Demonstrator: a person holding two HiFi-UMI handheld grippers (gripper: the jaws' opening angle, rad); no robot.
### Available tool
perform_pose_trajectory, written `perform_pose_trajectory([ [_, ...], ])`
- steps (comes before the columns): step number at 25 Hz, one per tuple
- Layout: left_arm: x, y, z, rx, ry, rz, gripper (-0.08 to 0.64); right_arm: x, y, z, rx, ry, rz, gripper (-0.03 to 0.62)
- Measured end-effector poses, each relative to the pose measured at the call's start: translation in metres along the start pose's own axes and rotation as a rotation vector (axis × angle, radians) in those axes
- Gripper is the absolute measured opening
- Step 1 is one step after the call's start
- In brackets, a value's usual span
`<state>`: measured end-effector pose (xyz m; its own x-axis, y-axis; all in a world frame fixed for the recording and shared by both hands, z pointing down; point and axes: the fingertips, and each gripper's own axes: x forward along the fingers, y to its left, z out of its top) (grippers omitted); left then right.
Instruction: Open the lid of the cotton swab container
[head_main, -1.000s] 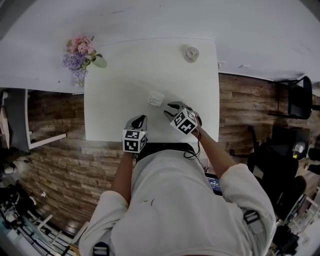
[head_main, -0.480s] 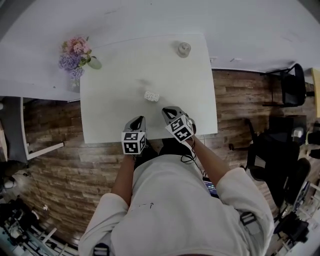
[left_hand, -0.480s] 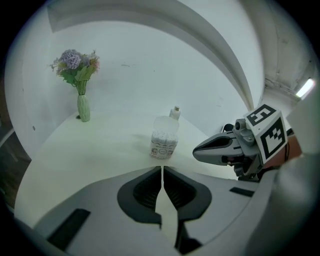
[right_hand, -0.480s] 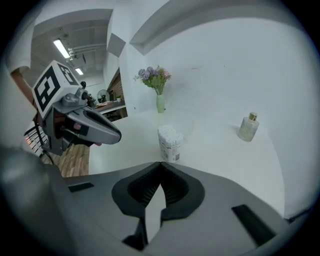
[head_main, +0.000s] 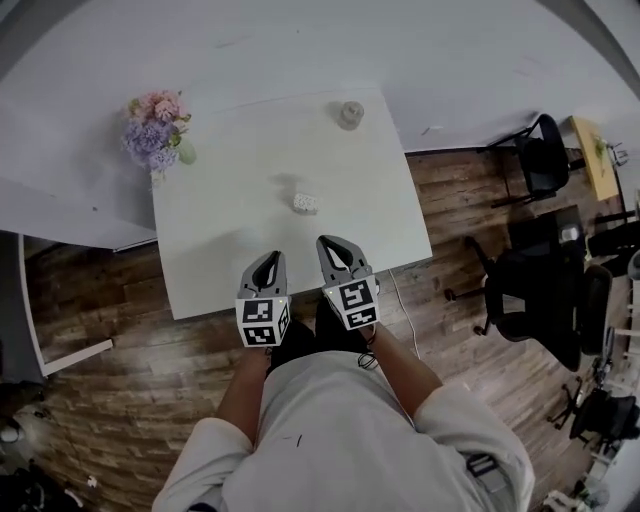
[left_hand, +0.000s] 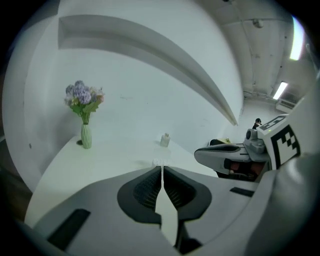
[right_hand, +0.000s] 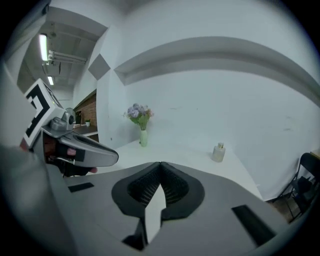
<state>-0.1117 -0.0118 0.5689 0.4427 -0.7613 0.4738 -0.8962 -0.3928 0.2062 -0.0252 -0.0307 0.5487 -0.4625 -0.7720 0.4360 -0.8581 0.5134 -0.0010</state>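
White table (head_main: 250, 170) — grey right gripper (head_main: 326, 242)

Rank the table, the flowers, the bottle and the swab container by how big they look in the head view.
Largest is the table, then the flowers. The bottle and the swab container look about alike, so unranked.

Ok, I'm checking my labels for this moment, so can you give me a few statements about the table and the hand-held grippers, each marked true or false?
1. The cotton swab container sits on the white table, apart from both hand-held grippers. True.
2. The left hand-held gripper is shut and empty. True.
3. The right hand-held gripper grips the container's lid. False: it is shut on nothing, by the table's near edge.
4. The flower vase stands right beside the small bottle. False: they stand at opposite ends of the far edge.
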Motion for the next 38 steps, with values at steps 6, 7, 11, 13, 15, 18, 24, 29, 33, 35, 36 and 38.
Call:
perform_pose_trajectory([
  [6,-0.036,-0.021,0.068,0.088,-0.173,-0.041,0.026,-0.054,0.000,0.065,-0.038,-0.133,-0.086,-0.002],
  [7,-0.041,-0.025,0.080,0.103,-0.203,-0.038,0.025,-0.061,-0.002,0.076,-0.049,-0.154,-0.095,-0.002],
  [11,-0.068,-0.050,0.117,0.141,-0.286,-0.026,0.023,-0.094,-0.005,0.109,-0.106,-0.244,-0.112,-0.002],
  [13,-0.078,-0.061,0.131,0.151,-0.318,-0.016,0.020,-0.109,-0.011,0.123,-0.128,-0.292,-0.120,-0.002],
  [15,-0.083,-0.068,0.144,0.157,-0.348,-0.003,0.020,-0.121,-0.018,0.132,-0.127,-0.319,-0.126,-0.002],
  [18,-0.092,-0.074,0.159,0.163,-0.396,0.021,0.020,-0.136,-0.030,0.139,-0.129,-0.364,-0.137,-0.002],
  [24,-0.094,-0.078,0.157,0.146,-0.402,0.043,0.020,-0.152,-0.045,0.143,-0.138,-0.386,-0.149,-0.002],
  [29,-0.101,-0.080,0.158,0.157,-0.410,0.083,0.020,-0.160,-0.052,0.139,-0.137,-0.382,-0.145,-0.003],
  [33,-0.103,-0.078,0.157,0.161,-0.412,0.090,0.020,-0.162,-0.058,0.138,-0.132,-0.368,-0.147,-0.002],
  [35,-0.104,-0.079,0.157,0.163,-0.410,0.090,0.020,-0.161,-0.059,0.138,-0.136,-0.379,-0.143,-0.002],
  [36,-0.104,-0.079,0.156,0.165,-0.408,0.091,0.020,-0.161,-0.059,0.136,-0.138,-0.360,-0.138,-0.003],
  [38,-0.103,-0.080,0.156,0.167,-0.404,0.091,0.020,-0.159,-0.057,0.135,-0.145,-0.336,-0.130,-0.002],
])
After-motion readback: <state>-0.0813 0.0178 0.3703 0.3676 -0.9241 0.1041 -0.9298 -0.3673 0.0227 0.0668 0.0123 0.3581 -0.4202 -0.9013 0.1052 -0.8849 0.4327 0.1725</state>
